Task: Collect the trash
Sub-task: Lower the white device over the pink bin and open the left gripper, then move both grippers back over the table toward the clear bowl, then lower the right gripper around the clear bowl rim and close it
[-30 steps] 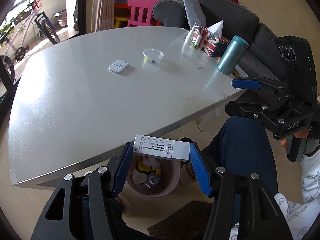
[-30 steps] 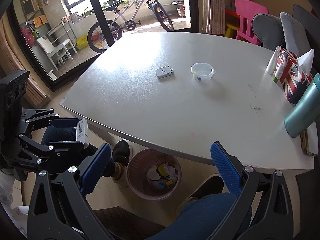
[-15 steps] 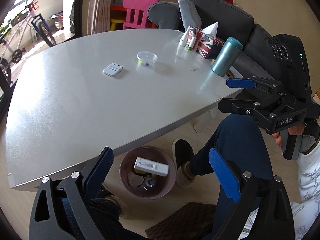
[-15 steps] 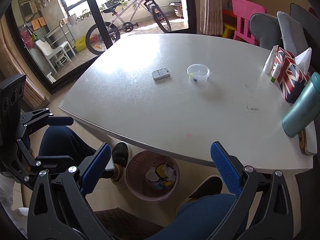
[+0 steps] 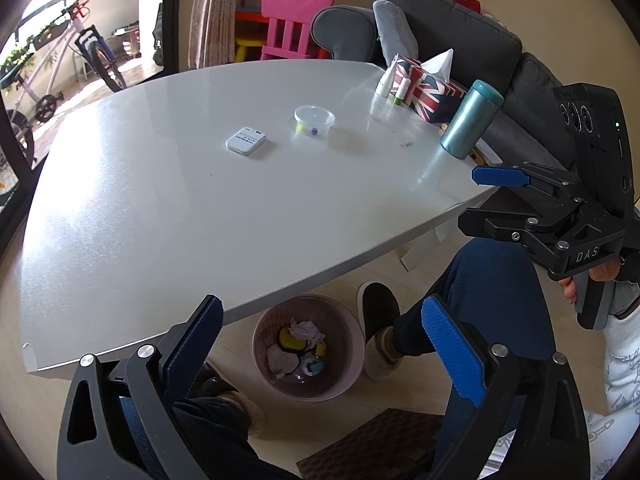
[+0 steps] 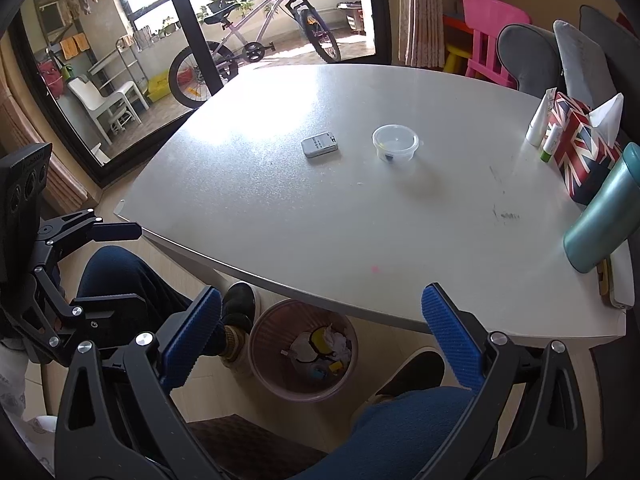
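Observation:
A pink waste bin [image 5: 308,393] [image 6: 297,391] stands on the floor under the table's near edge, with crumpled paper [image 5: 307,328] and other scraps inside. My left gripper [image 5: 320,306] [image 6: 138,266] hangs above it; its jaws are opening wide and nothing is between them. My right gripper [image 6: 322,294] [image 5: 470,198] is held beside it, open and empty. On the table lie a small white flat box [image 5: 245,141] [image 6: 320,145] and a clear lidded tub [image 5: 314,119] [image 6: 395,143]. I cannot pick out the white labelled box among the bin's contents.
At the grey table's [image 5: 160,216] right edge stand a flag-print tissue box [image 5: 428,92], a teal tumbler [image 5: 468,124] and small tubes [image 5: 386,82]. The person's legs [image 5: 492,280] and slippers flank the bin. A sofa, a pink chair and a bicycle lie beyond.
A second ago my left gripper held a white labelled box over the bin. Its jaws spread, the box dropped into the bin, and it now no longer shows. The right gripper stayed as it was.

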### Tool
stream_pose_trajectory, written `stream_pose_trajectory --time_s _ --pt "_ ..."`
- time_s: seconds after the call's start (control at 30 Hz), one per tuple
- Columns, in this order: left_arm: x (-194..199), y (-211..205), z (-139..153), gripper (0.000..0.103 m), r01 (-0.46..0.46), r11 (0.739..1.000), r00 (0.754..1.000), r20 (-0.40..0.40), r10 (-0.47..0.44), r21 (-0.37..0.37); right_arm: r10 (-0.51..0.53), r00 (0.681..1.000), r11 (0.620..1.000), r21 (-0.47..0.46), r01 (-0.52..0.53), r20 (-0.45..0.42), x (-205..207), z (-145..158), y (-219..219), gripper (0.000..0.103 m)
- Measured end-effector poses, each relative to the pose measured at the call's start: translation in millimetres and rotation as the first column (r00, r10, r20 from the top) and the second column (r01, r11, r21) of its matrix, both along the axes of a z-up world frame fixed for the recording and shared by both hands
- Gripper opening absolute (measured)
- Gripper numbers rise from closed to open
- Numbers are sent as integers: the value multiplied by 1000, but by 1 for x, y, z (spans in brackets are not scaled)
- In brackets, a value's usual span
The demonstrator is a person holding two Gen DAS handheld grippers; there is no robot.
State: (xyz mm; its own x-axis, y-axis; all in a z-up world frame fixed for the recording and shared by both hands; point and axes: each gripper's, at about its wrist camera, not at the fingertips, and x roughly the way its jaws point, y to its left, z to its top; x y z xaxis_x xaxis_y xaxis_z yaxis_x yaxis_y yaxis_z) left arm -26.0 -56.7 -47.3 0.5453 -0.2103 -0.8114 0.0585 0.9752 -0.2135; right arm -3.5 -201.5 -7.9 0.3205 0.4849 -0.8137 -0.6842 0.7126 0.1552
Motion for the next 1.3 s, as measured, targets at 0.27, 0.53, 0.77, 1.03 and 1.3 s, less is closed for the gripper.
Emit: stream_pose_trajectory --time_s 0.27,0.53,0.77,1.03,1.3 --pt "5 8 0 96 -12 1000 1000 11 12 -1 -9 1000 1000 -4 10 5 4 -1 1 99" --pt "21 16 2 96 -21 999 999 28 20 24 -21 999 1000 -11 21 25 19 1 6 99" --pt "46 25 10 96 -23 998 998 53 21 56 -40 998 999 -18 41 49 45 5 12 99" --pt "75 39 11 96 -38 996 997 66 32 86 -63 996 997 -41 66 66 80 3 20 99" --pt "104 49 11 96 -39 995 998 59 33 91 -80 994 995 -57 85 73 117 0 31 99"
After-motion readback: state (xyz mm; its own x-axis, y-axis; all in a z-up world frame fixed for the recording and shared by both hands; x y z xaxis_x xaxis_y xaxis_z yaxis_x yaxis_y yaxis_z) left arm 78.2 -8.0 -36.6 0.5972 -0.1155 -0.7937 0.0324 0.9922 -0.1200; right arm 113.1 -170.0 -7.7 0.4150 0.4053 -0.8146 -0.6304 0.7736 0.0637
